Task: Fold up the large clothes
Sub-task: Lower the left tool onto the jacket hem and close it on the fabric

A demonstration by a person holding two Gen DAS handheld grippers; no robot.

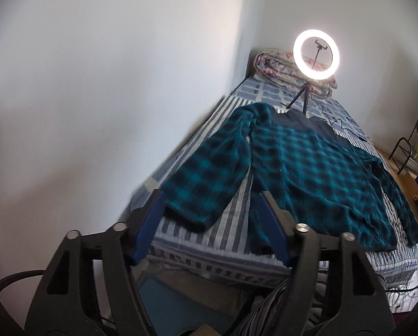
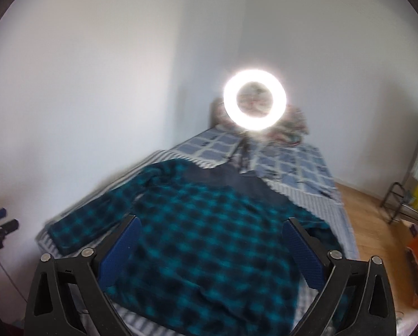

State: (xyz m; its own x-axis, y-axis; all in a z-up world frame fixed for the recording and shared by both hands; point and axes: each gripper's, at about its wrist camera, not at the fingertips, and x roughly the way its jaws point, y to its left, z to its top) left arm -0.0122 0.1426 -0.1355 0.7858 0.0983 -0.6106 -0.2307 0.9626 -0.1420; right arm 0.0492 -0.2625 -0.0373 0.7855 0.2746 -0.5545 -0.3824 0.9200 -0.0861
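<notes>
Teal-and-black plaid fleece shirt (image 1: 306,168) spread flat on the bed (image 1: 231,224), both grippers poised over its near end.

The shirt lies with its dark navy collar end toward the ring light (image 1: 316,56) and its hem toward the foot of the bed, one sleeve (image 1: 203,179) stretched out toward the wall side. The left gripper (image 1: 211,212) stands parted with nothing pinched; that sleeve's cuff shows between its blue pads (image 1: 150,224). The right gripper (image 2: 211,249) is spread wide over the shirt's body, holding nothing. The striped and checked bedcover lies under the shirt, and a folded floral quilt (image 1: 278,72) sits behind the light's tripod (image 1: 302,96) at the white wall.
</notes>
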